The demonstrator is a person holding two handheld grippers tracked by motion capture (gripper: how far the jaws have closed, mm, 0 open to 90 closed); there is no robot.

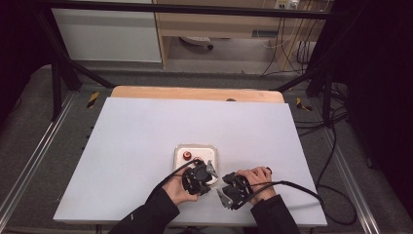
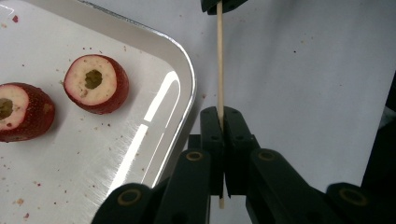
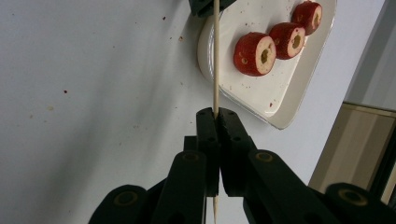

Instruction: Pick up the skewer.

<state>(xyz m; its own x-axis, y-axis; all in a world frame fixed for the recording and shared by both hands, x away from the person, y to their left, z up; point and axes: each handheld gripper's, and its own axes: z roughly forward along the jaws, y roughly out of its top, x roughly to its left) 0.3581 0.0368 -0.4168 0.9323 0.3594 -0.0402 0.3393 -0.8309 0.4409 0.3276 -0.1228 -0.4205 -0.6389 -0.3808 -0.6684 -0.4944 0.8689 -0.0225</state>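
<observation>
Skewer (image 2: 219, 65) pinched at both ends — left gripper (image 2: 223, 116) and right gripper (image 3: 216, 116) clamped shut on it, just right of tray (image 2: 187, 79) on near surface (image 1: 136, 141). Handover or threading prep, apparently — next: free one end, aim tip at a fruit slice (image 2: 95, 84).

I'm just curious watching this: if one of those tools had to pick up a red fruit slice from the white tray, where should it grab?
Probably by the red skin of the nearest fruit slice, jaws straddling its round sides from above. It lies apart from its neighbours on the tray, leaving room, and the pale cut face with its pitted centre looks softer.
</observation>
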